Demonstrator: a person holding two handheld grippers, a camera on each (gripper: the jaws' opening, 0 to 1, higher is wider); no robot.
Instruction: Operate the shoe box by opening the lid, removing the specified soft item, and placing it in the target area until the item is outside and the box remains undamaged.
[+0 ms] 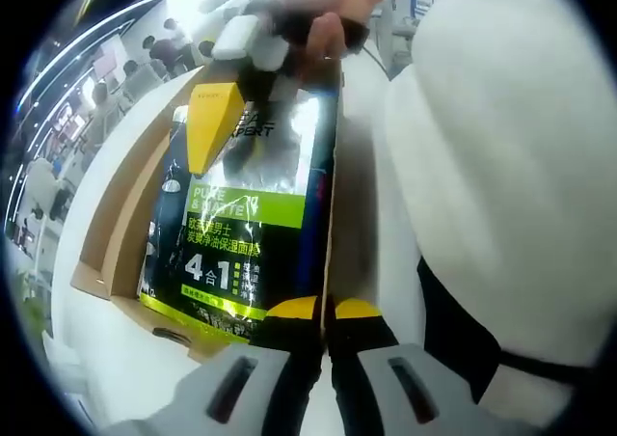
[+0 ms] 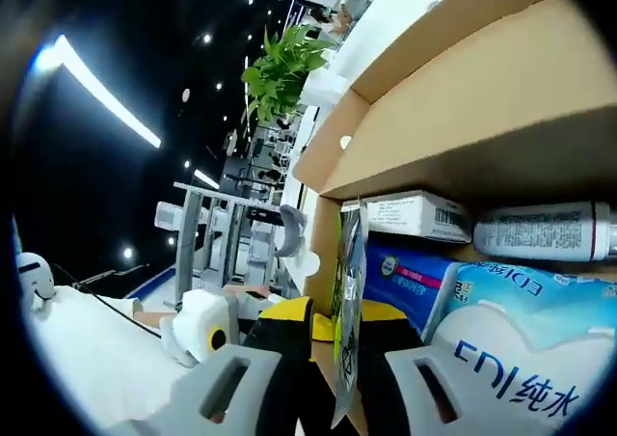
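Observation:
A flat black and green pouch printed "4 in 1" is stretched between both grippers above the open cardboard shoe box. My left gripper is shut on the pouch's near corner, its yellow tips pressed together. The right gripper comes in from the far end and clamps the pouch's top, with a hand behind it. In the right gripper view the pouch shows edge-on as a thin strip between the yellow tips of my right gripper. The box's raised lid hangs over the packed interior.
Inside the box lie a white carton, a white bottle, a blue pack and a large white and blue wipes pack. A person's white sleeve fills the right side. The box sits on a white table.

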